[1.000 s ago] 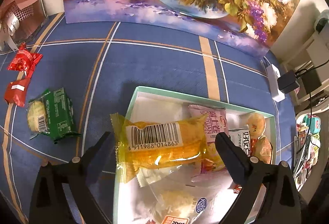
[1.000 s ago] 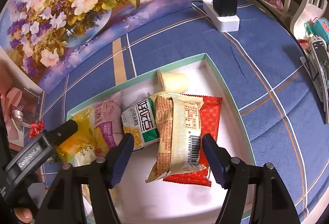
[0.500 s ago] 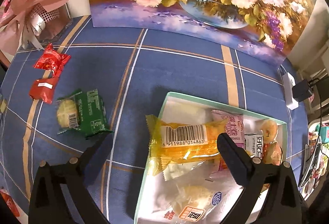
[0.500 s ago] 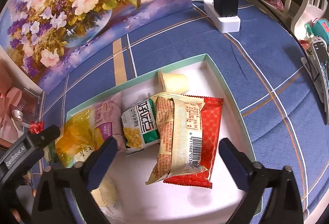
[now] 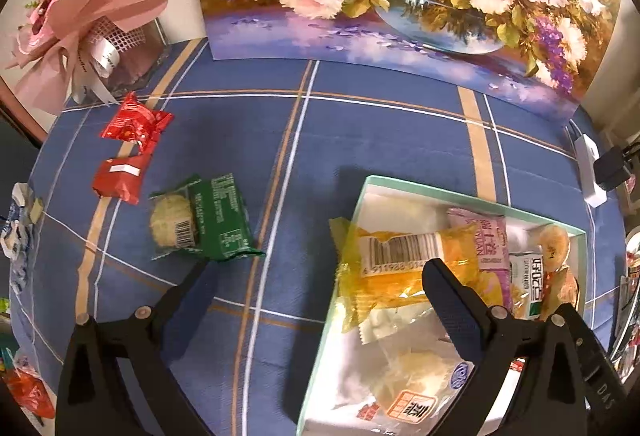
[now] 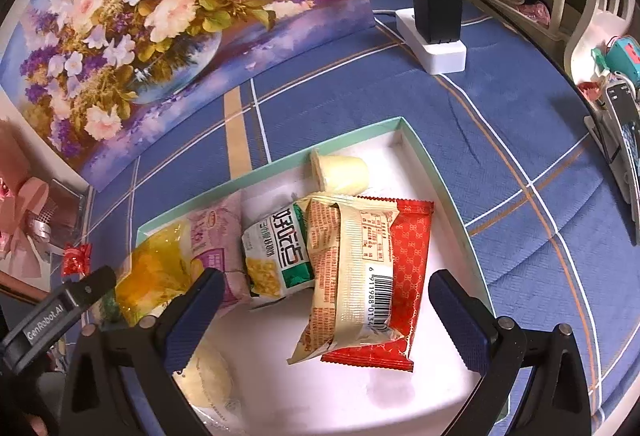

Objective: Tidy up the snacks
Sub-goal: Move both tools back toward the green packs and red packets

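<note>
most snacks lie in the box (image 6: 434,171) under the open, empty right tool (image 6: 322,310); green pack (image 5: 202,222) and red packs (image 5: 126,159) remain on the counter (image 5: 360,139) ahead-left of the open, empty left tool (image 5: 316,286).

The blue checked tablecloth (image 5: 360,139) ahead of the left gripper (image 5: 316,276) looks like matt woven cloth. The tray (image 6: 432,163) under the right gripper (image 6: 324,300) has smooth, matt white card-like walls. The yellow packet (image 5: 400,268) between the left fingers is glossy clear film; the red packet (image 6: 408,256) is shiny printed foil. Both grippers' fingers (image 6: 464,320) are matt black plastic with textured pads.
</note>
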